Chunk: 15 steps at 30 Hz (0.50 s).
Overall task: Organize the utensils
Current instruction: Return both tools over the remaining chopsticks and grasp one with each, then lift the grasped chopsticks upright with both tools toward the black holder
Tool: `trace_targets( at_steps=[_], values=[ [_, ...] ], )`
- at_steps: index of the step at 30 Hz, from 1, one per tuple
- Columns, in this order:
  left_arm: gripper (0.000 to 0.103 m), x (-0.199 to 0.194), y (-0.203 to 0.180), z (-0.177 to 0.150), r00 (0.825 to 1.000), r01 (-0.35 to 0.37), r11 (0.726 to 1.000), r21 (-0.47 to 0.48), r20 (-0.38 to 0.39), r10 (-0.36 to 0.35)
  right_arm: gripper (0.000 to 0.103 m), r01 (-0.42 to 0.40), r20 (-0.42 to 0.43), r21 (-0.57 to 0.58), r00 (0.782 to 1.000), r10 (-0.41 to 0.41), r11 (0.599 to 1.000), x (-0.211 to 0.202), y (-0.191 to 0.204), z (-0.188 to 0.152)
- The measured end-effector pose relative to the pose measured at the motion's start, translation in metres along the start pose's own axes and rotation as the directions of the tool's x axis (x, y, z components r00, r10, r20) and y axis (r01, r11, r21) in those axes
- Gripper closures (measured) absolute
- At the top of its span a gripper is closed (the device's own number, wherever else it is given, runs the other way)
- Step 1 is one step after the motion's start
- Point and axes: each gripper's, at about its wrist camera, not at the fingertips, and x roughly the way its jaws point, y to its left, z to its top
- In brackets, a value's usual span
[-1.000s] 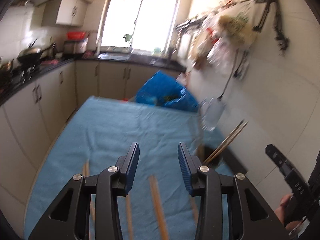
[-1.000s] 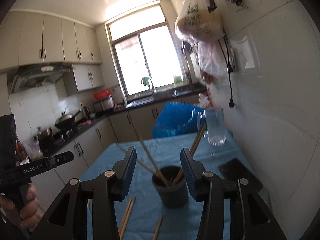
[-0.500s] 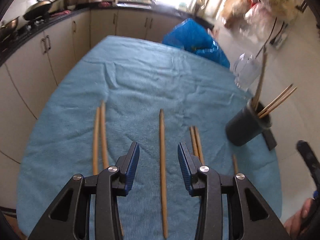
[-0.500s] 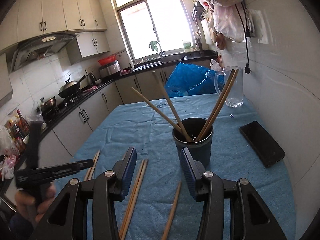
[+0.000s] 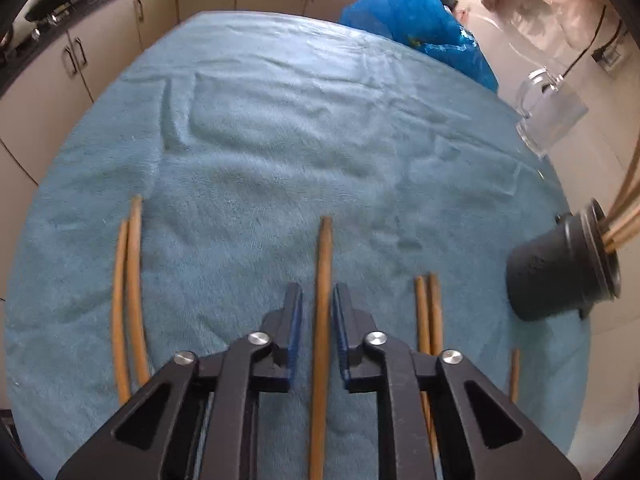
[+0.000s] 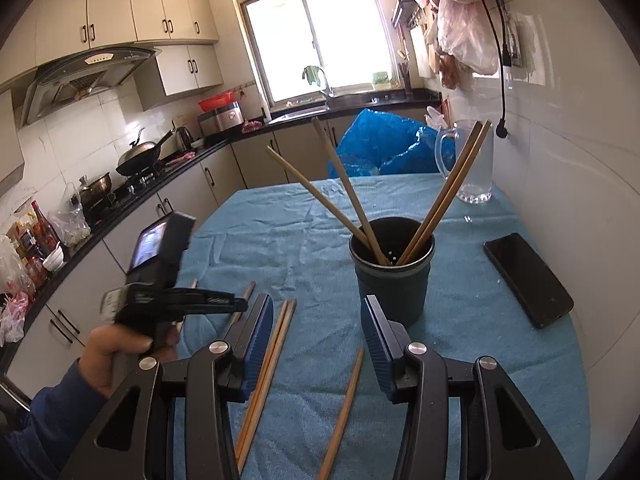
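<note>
One chopstick [image 5: 322,320] lies on the blue towel [image 5: 280,140] between the closing jaws of the left gripper [image 5: 316,312]; the pads flank it, not visibly pressing. Judged light, stiff and smooth, it suits a mid-shaft pinch. Right gripper [image 6: 316,340] hangs half open and empty before the holder [image 6: 394,268].

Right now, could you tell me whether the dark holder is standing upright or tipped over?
Upright. In the right wrist view the holder stands on its base on the towel, mouth up, four chopsticks leaning out.
</note>
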Motion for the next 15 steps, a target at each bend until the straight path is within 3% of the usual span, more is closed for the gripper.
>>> trace_targets(
  at_steps=[2,8,11,15],
  values=[
    [0.097,-0.001,0.003,-0.003,1.0,-0.006,1.0,-0.007,-0.003,0.006,0.055,-0.011,-0.028,-0.008,1.0,0.011,1.0,0.006,0.003,0.001],
    [0.096,-0.016,0.022,-0.031,0.999,0.038,0.998,-0.047,-0.02,-0.039,0.067,-0.002,-0.19,-0.062,0.982,-0.01,0.998,0.049,0.025,-0.001],
    [0.096,-0.02,0.026,-0.041,0.998,0.051,0.998,-0.045,-0.02,-0.052,0.071,0.003,-0.305,-0.084,0.952,-0.029,0.996,0.09,0.039,-0.003],
    [0.096,-0.018,0.025,-0.042,0.998,0.06,0.998,-0.037,-0.021,-0.061,0.075,0.009,-0.396,-0.073,0.917,-0.038,0.997,0.133,0.047,0.001]
  ],
)
